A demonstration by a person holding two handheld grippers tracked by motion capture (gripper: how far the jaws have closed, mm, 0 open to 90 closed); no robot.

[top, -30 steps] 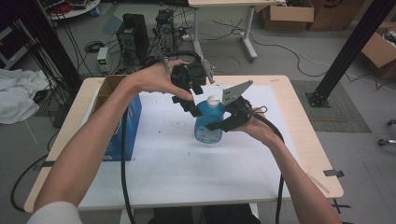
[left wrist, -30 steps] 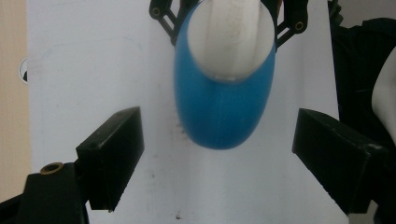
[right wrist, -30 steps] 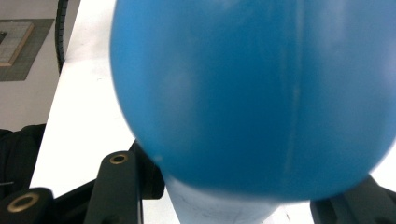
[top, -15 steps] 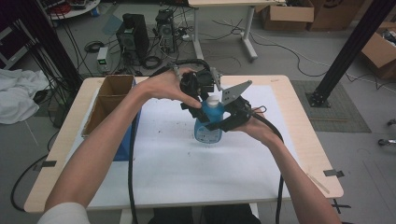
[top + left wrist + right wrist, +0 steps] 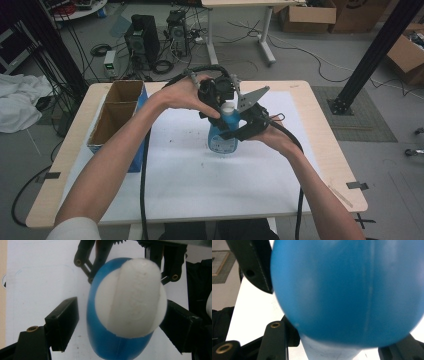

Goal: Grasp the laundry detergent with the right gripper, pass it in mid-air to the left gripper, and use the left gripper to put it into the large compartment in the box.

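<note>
Standing upright near the middle of the white surface (image 5: 190, 185), a blue bottle (image 5: 223, 137) with a white cap (image 5: 130, 297) is clenched around its body by the right gripper (image 5: 240, 131). The left gripper (image 5: 117, 327) hangs over the cap, its jaws closing in on either side, the left one not yet touching. A cardboard box (image 5: 116, 111) sits well left of the bottle.

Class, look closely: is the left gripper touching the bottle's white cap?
Apart on one side: the left gripper view shows white table between the left-hand pad and the white cap; the other side is unclear.
</note>
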